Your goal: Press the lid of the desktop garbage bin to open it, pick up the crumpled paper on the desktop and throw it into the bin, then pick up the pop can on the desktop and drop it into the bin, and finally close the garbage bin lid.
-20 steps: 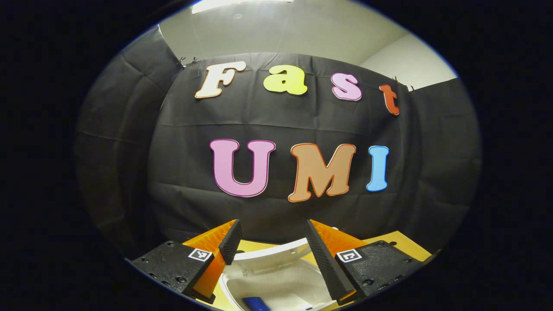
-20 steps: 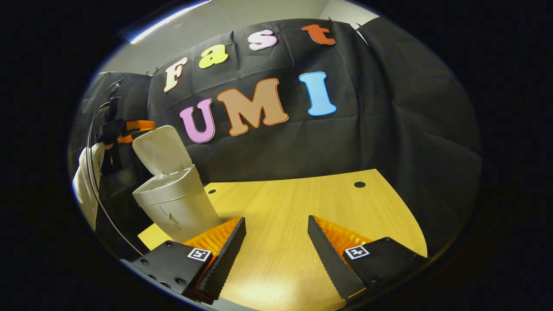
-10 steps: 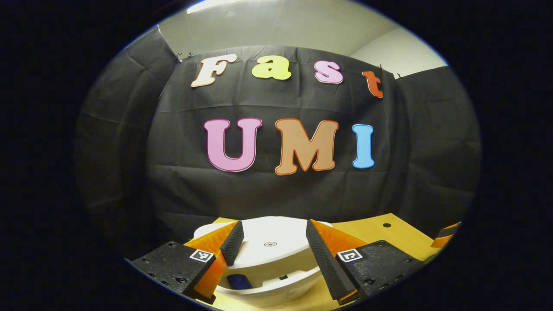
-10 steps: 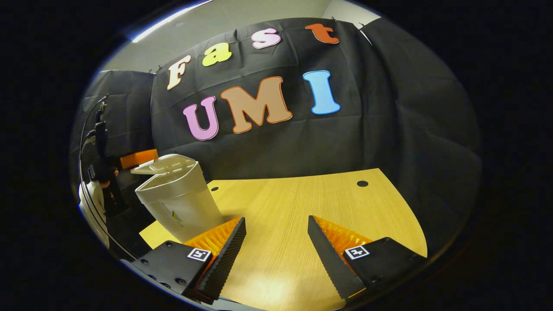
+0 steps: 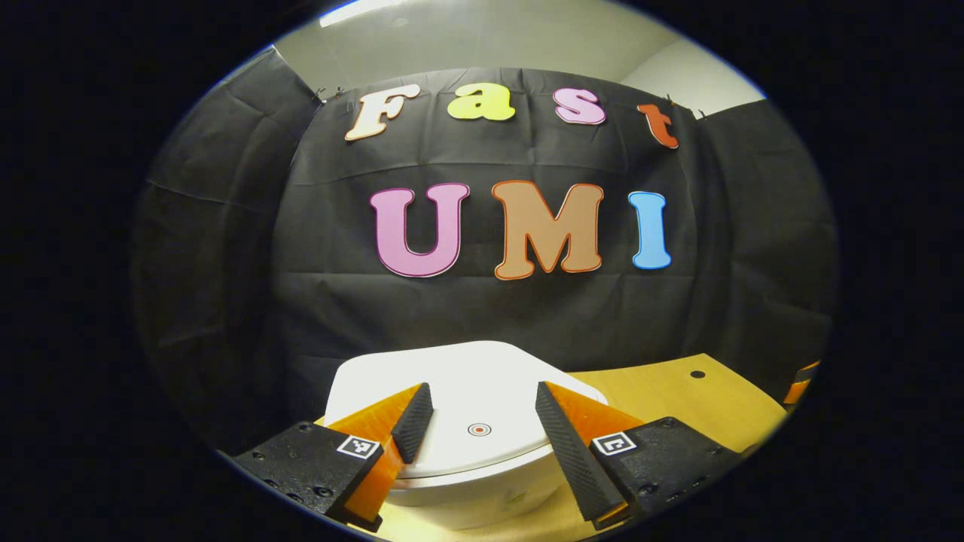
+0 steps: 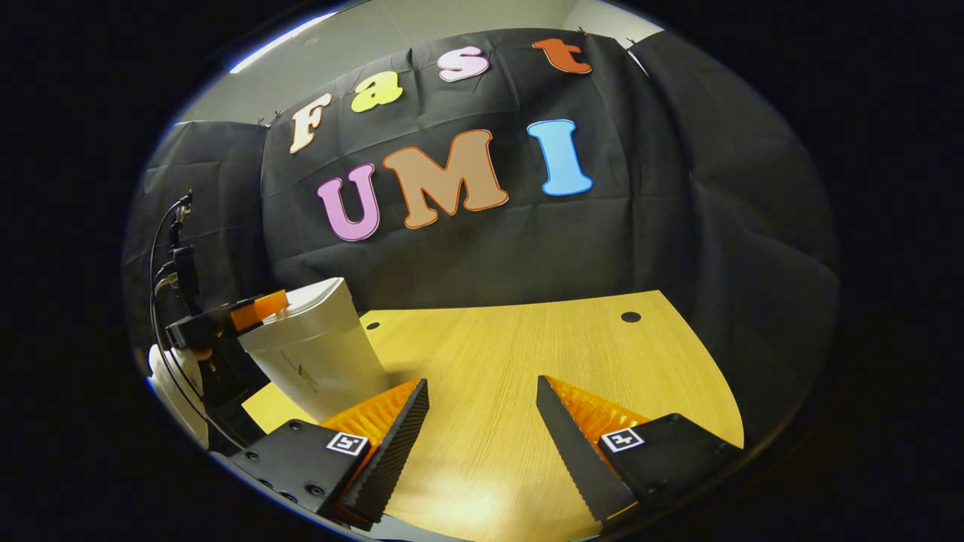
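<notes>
Now left hand-held gripper [image 5: 479,421] spread wide over lid [image 5: 467,376].

The bin's lid [image 5: 482,391] looked like smooth, slightly glossy plastic, its body [image 6: 320,361] a matt satin plastic; the counter [image 6: 527,361] was fine-grained wood with a soft sheen; the wall [image 5: 482,316] was creased matt cloth
</notes>
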Demonstrator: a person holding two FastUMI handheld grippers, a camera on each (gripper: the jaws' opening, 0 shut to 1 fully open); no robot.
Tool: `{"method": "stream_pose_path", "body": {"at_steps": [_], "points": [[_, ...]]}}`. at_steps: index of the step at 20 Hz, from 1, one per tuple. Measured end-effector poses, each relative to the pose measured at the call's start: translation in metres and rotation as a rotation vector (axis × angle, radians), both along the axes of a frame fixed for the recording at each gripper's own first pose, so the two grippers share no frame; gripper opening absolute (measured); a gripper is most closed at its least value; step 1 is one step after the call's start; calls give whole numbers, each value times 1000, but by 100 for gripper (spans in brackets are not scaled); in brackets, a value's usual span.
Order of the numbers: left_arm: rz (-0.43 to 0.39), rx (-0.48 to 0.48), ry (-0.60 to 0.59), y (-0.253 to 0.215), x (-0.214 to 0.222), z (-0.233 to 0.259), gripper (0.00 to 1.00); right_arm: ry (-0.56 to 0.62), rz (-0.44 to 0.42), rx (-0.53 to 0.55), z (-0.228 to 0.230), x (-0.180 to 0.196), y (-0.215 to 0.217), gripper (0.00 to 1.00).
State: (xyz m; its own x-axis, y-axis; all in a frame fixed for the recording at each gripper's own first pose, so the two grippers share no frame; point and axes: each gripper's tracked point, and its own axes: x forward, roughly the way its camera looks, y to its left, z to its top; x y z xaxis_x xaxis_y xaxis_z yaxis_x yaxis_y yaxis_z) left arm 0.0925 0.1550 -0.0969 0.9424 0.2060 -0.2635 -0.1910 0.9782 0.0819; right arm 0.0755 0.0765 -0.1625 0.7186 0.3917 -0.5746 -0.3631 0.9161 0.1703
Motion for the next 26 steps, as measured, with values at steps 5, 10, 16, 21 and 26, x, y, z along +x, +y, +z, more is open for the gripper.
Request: {"method": "stream_pose_path", "body": {"at_steps": [5,10,16,21,26], "points": [[22,91,-134,-2,0,1,88,32,2,-5,-12,-5,2,96],[53,102,-126,-2,1,-3,92,52,-3,-15,-17,-9,-5,96],[4,125,-240,-18,-10,8,95,4,-23,-10,-11,-6,-3,96],[-51,142,-271,-45,-29,20,94,-66,-47,-12,-11,-11,4,96],[-106,65,-300,-85,-52,44,94,-115,-87,11,3,-16,10,96]]}}
